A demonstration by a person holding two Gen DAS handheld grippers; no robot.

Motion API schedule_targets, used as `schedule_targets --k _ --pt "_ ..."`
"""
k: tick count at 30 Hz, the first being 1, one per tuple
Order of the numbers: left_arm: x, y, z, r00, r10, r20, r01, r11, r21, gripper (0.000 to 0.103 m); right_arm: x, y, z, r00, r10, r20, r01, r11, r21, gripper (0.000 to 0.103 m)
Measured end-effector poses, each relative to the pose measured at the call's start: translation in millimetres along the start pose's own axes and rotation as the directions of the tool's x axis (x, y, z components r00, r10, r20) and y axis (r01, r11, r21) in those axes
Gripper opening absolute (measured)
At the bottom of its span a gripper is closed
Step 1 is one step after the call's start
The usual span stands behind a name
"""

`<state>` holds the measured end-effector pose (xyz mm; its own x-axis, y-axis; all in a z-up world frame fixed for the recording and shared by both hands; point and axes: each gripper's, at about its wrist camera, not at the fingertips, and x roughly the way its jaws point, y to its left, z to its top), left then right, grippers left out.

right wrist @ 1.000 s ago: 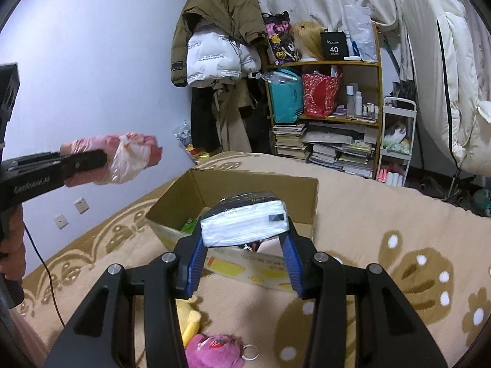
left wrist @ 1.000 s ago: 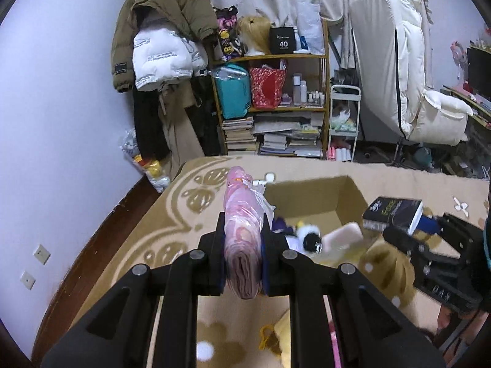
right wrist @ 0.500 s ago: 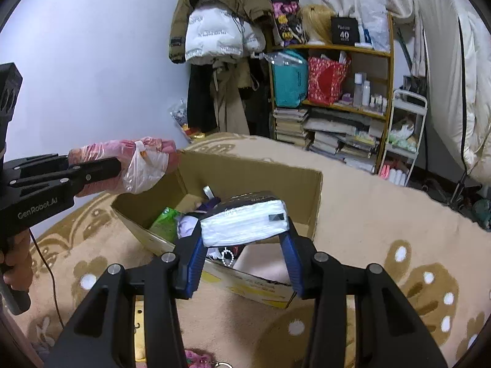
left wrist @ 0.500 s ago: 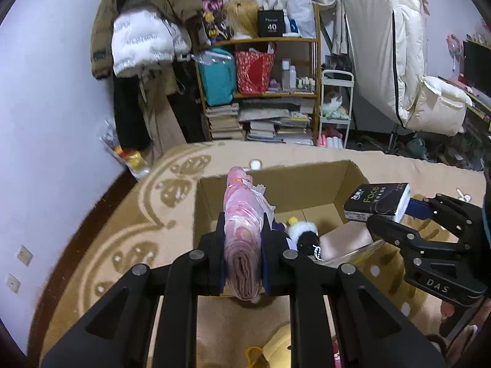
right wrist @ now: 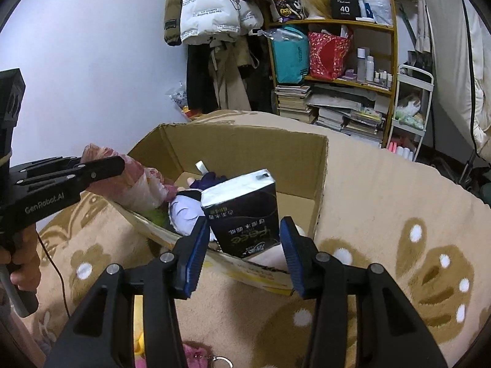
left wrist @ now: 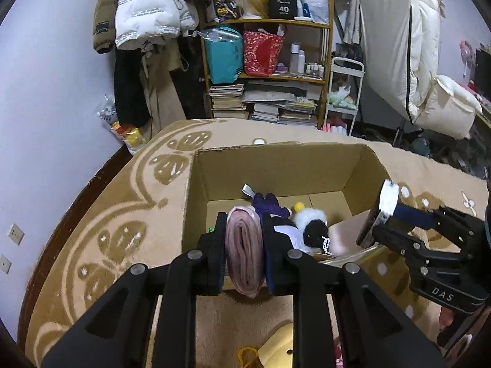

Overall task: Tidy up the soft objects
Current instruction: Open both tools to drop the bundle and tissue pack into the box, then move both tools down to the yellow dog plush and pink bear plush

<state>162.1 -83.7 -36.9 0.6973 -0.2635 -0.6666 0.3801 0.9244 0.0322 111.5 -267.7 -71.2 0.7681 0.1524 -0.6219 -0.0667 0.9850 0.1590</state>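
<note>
An open cardboard box [left wrist: 196,190] sits on the tan patterned rug, holding a purple-and-white plush [left wrist: 273,211] and a black-and-white plush [left wrist: 313,227]. My left gripper [left wrist: 244,254] is shut on a pink bagged roll [left wrist: 245,245] tilted down over the box's near edge; the roll also shows in the right wrist view [right wrist: 135,181]. My right gripper [right wrist: 242,245] is open, its jaws apart from a black tissue pack [right wrist: 245,211] that stands tilted inside the box [right wrist: 319,165]. The pack also shows in the left wrist view [left wrist: 380,211].
A yellow soft toy [left wrist: 276,349] and a pink plush with a key ring [right wrist: 196,355] lie on the rug in front of the box. A cluttered wooden shelf [left wrist: 267,70], hanging coats [left wrist: 147,24] and a white chair [left wrist: 408,46] stand behind.
Both grippers moved forward and down to the box. My right gripper opened and let go of the tissue pack, which now stands in the box. The left still holds the pink roll.
</note>
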Motion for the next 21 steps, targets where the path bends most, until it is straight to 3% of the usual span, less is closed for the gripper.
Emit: schedule_targets --k 5,9,12,16,21 --pt "-10 11 4 1.0 0.006 0.007 -0.005 0.999 -0.048 0.032 -11 1 3 1.0 0.003 0.019 -0.003 1.0 0.011 0.07" --pt "-21 18 2 0.999 0.028 0.018 -0.026 0.997 -0.076 0.06 -23 2 3 0.999 0.002 0.034 -0.003 0.999 0.04 0.085" --pt "-34 22 3 0.999 0.046 0.027 -0.043 0.993 -0.113 0.074 -31 3 2 1.0 -0.005 0.023 0.004 0.999 0.054 0.097" --pt "-57 22 3 0.994 0.094 0.058 -0.088 0.992 -0.094 0.095 -42 9 0 1.0 -0.01 0.015 0.009 0.998 0.064 0.103" --pt "-76 24 -6 0.994 0.101 0.034 -0.098 0.993 -0.07 0.1 -58 24 -3 1.0 -0.025 0.011 0.025 0.999 0.045 0.103"
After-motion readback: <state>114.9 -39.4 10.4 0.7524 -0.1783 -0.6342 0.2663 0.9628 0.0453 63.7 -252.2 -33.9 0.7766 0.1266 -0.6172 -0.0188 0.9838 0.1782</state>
